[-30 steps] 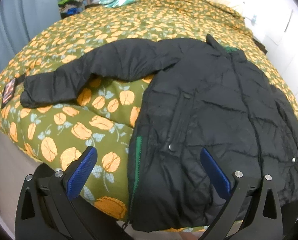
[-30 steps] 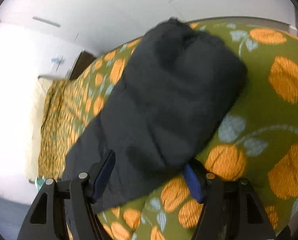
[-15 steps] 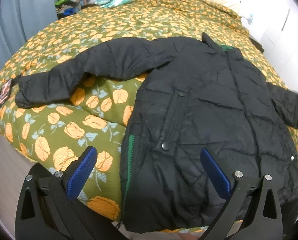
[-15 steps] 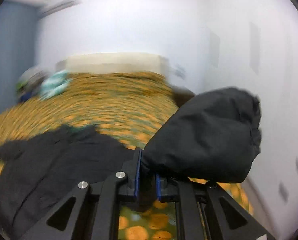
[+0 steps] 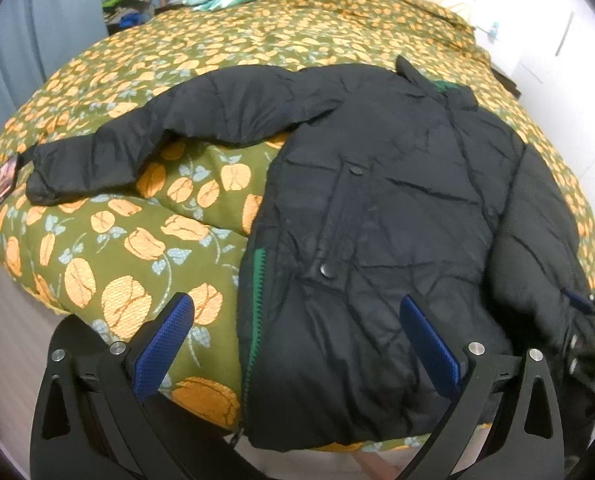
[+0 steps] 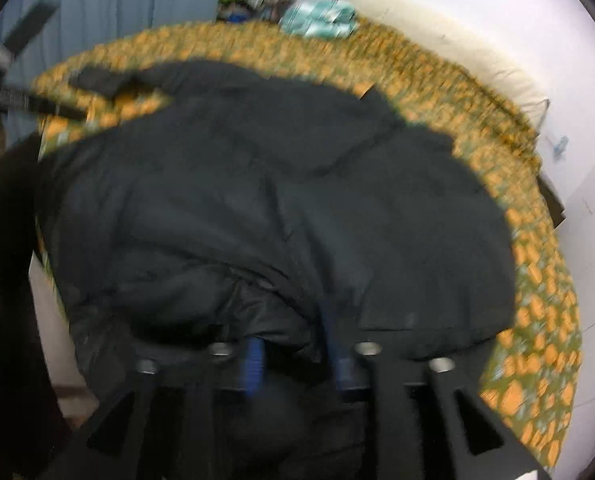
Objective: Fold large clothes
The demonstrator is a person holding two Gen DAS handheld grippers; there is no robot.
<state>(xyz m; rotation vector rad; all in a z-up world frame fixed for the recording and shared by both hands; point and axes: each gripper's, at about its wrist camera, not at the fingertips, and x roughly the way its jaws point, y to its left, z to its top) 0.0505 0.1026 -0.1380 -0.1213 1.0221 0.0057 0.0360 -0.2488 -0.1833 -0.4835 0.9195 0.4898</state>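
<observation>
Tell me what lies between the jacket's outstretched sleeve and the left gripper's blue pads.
Only bare floral bedspread lies between the outstretched sleeve and the open left gripper; the left wrist view shows it.

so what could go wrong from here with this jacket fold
1. The right gripper is opening with sleeve fabric bunched between its fingers; the puffy sleeve may spring back off the jacket body.
2. The jacket's hem sits at the bed's edge, so a tug could slide it off the floral quilt.
3. The other sleeve lies spread out; folding the body first would trap it.
</observation>
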